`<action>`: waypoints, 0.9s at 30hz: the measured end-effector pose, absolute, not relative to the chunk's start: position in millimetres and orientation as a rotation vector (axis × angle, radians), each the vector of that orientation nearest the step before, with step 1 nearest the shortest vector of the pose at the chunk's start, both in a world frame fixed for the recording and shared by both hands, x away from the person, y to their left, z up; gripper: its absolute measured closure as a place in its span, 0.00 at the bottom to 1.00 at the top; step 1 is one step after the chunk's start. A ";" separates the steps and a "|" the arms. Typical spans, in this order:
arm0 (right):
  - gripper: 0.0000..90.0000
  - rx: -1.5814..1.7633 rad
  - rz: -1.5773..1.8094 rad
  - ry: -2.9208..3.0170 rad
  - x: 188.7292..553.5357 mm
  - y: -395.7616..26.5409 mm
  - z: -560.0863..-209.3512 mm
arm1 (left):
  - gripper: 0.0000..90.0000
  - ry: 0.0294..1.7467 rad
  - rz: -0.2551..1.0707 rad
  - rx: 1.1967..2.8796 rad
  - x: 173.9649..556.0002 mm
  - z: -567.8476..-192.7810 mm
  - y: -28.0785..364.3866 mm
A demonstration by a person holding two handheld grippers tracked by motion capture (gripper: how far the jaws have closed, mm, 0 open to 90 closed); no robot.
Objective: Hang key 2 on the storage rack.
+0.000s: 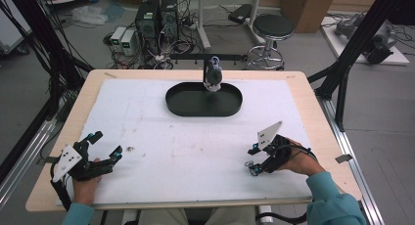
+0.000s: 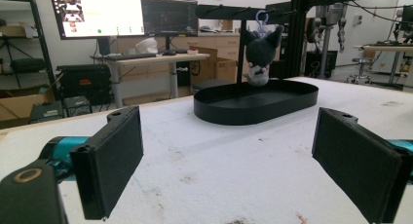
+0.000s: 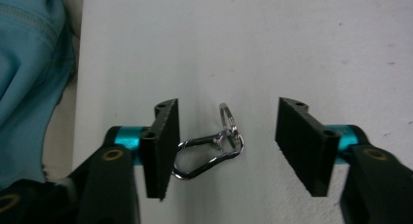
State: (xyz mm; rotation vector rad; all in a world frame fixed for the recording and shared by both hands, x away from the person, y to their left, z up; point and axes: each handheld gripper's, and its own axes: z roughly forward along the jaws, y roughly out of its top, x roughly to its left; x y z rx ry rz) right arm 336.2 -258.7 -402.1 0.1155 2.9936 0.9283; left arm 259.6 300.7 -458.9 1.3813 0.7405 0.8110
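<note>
A silver snap clip with a small key ring lies on the white mat. My right gripper points down over it with the clip between its jaws. One jaw is against the clip's end, the other stands well apart, so nothing is pinched. In the high view this gripper is at the table's near right. My left gripper rests at the near left, wide open and empty. A dark plush toy hangs from a black bar above a black oval tray.
The white mat covers most of the wooden table. A small speck of debris lies near the left gripper. Black frame posts stand at the table's sides. A stool and computers sit beyond the far edge.
</note>
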 end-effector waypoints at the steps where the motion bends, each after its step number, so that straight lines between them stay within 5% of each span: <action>1: 0.51 0.108 0.925 2.997 336.7 -258.8 -402.6 | 0.13 0.740 0.811 1.381 259.6 -458.9 300.8; 27: 0.83 0.054 0.822 3.012 338.2 -255.6 -405.9 | 0.13 0.741 0.810 1.378 259.7 -458.9 300.6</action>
